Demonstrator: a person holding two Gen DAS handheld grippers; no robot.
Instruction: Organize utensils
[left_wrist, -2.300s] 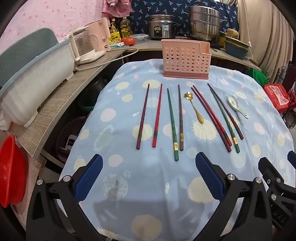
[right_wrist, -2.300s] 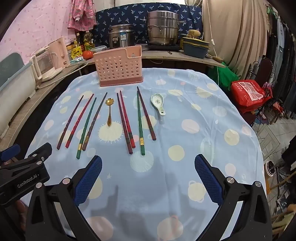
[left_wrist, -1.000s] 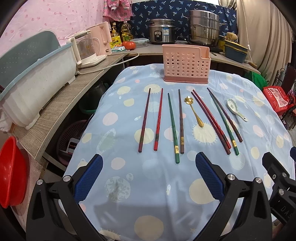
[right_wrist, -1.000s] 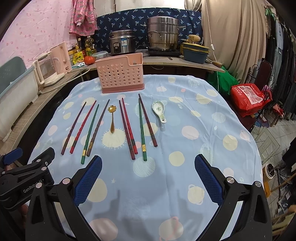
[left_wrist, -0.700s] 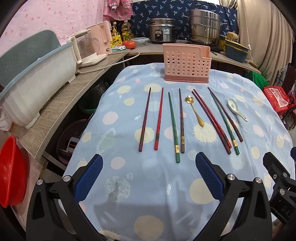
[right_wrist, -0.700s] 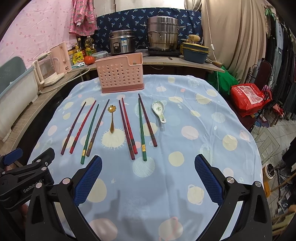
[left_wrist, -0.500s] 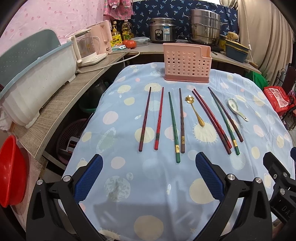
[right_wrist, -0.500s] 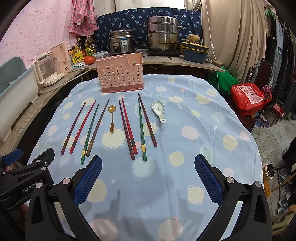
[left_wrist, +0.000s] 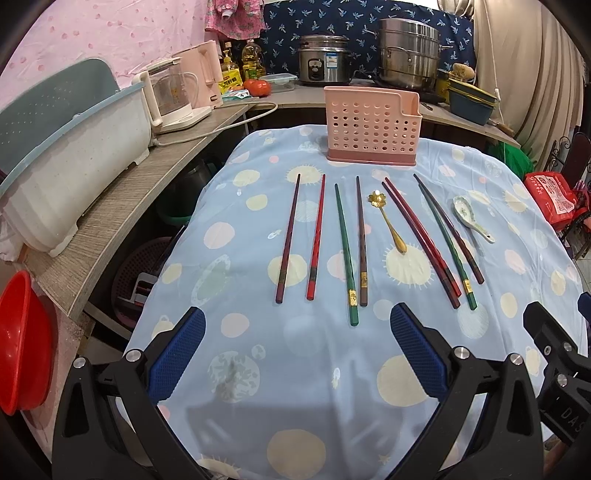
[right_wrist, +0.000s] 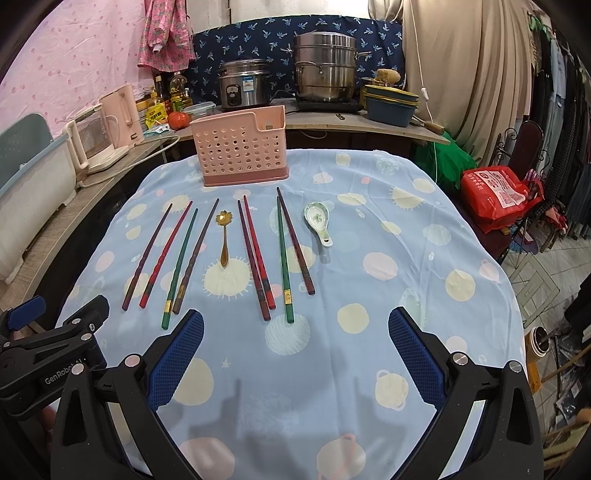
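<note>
Both the left tool (left_wrist: 297, 349) and right tool (right_wrist: 295, 349) hang released, holding nothing, above the surface (right_wrist: 406, 295). In front of the pink basket (right_wrist: 242, 149) lie eight chopsticks (right_wrist: 282, 258), a gold spoon (right_wrist: 224, 236) and what looks like a ceramic spoon (right_wrist: 317, 218).

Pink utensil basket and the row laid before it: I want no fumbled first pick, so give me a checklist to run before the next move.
1. Left claw open, holding nothing: ok.
2. Right claw open, holding nothing: ok.
3. Pink utensil basket upright on the tablecloth: ok.
4. Basket interior free: cannot tell, the front wall hides most of it.
5. Gold spoon and ceramic spoon lying apart from the chopsticks: ok.
6. Chopsticks all separated: not ok, the dark red pair lie pressed together.
</note>
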